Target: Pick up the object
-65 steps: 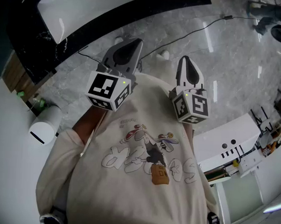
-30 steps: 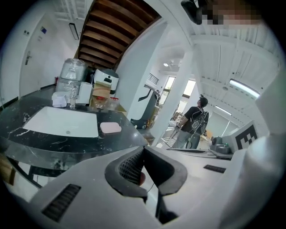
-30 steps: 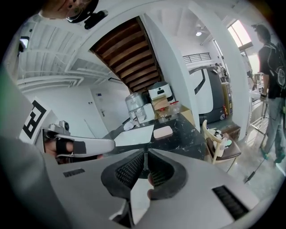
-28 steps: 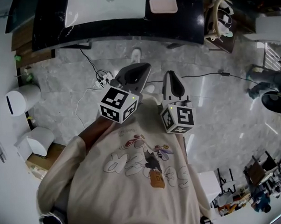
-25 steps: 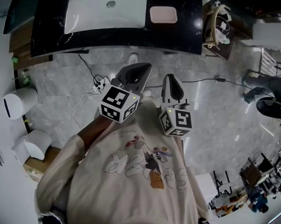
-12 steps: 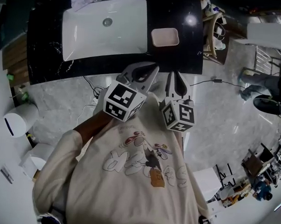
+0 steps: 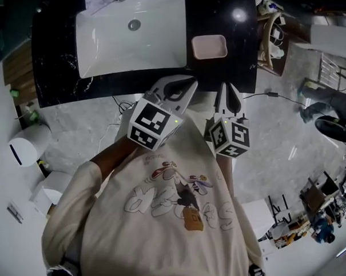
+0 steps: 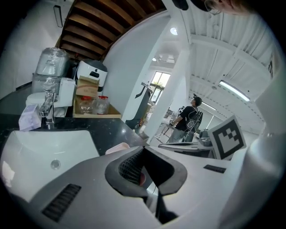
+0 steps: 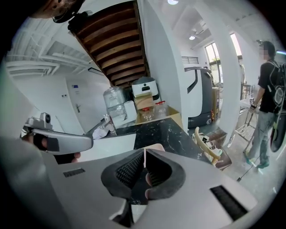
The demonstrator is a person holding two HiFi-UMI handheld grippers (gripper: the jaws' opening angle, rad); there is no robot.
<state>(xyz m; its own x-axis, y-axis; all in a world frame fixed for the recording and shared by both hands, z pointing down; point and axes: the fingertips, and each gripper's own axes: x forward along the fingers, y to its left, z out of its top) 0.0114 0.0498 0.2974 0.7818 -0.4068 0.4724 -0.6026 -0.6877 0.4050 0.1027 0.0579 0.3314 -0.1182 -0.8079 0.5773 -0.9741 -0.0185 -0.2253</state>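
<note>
1. The pink dish (image 7: 209, 47) is seen on the black counter (image 7: 50, 72), just right of the white sink (image 7: 131, 47). In the head view it lies beyond both sets of tongs and between their tips, closer to the right one. It is touched by neither.
2. The dish is pale pink, shallow and rectangular w/ rounded corners. Nothing can be made out inside it.
3. The left gripper (image 7: 190, 81) is held over the counter's front edge w/ jaws closed tip to tip. Nothing is gripped.
4. The right gripper (image 7: 228, 85) is held just beside it, jaws likewise pressed together and empty.
5. In the left gripper view only a pink sliver of the dish (image 8: 117, 148) is shown, left of the closed tips (image 8: 143, 150). A faucet (image 8: 47, 109) behind the sink, a water jug (image 8: 51, 62) and the right gripper's marker cube (image 8: 228, 136) are also shown.
6. In the right gripper view the dish (image 9: 153, 146) is mostly hidden behind the closed tips (image 9: 144, 153). The left gripper (image 9: 58, 141) appears at the left, and a person (image 9: 268, 89) at the far right.
7. Only the head view gives the dish's full outline and its place vs. both tongs. The faucet and jug cannot be made out there.
</note>
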